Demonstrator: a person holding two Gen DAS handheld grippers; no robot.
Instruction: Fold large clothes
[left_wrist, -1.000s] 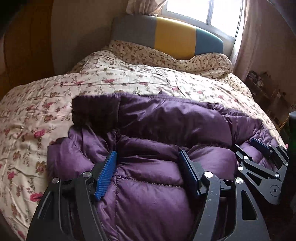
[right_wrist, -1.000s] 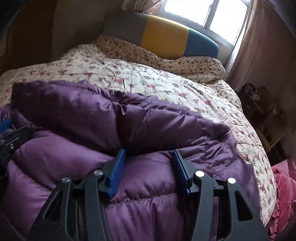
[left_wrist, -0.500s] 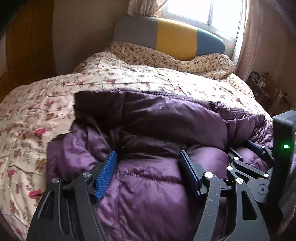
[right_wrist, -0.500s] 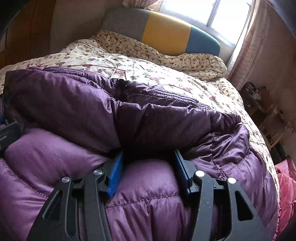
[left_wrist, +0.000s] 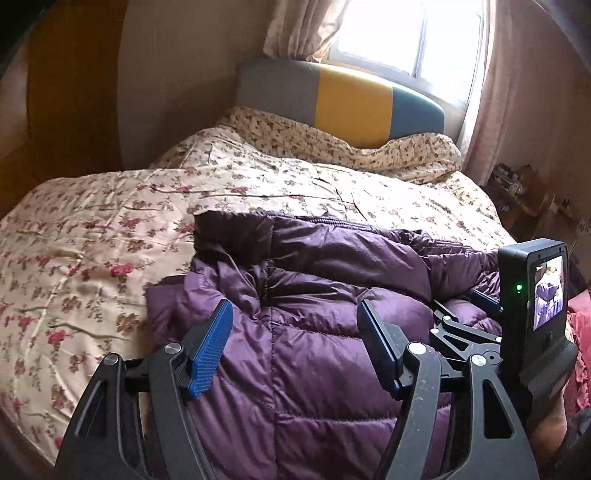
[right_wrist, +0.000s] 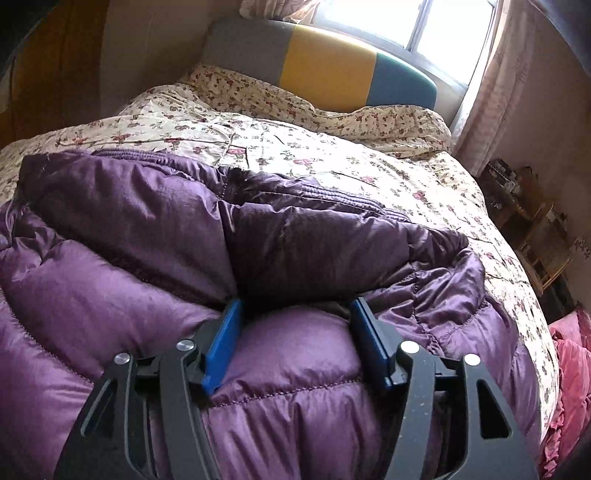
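Spread across the bed, a floral quilt (left_wrist: 110, 229) of cream cotton printed with small red roses, rumpled into soft ridges toward the headboard (left_wrist: 340, 99), itself a curved padded panel in grey, yellow and teal blocks. Behind the headboard, a bright window (left_wrist: 413, 33) framed by pale gathered curtains (left_wrist: 484, 85).

On the near half of the quilt, a purple puffer jacket (left_wrist: 317, 354), glossy and quilted in plump stitched channels, folded over on itself with a darker matte fold lying across its far edge and a ribbed zipper line running along that fold.

At the jacket's near edge, left gripper (left_wrist: 295, 345) in black plastic with ribbed blue pads, jaws spread wide, straddling a swollen panel without pinching it. Just to its right, right gripper (right_wrist: 295, 339) likewise parted, blue pads pressed down on either side of a rounded bulge of padding, tips tucked under the dark fold; no cloth clamped between them.

Mounted on the right gripper, seen from the left wrist, a small black camera (left_wrist: 532, 284) with lit screen and green lamp.
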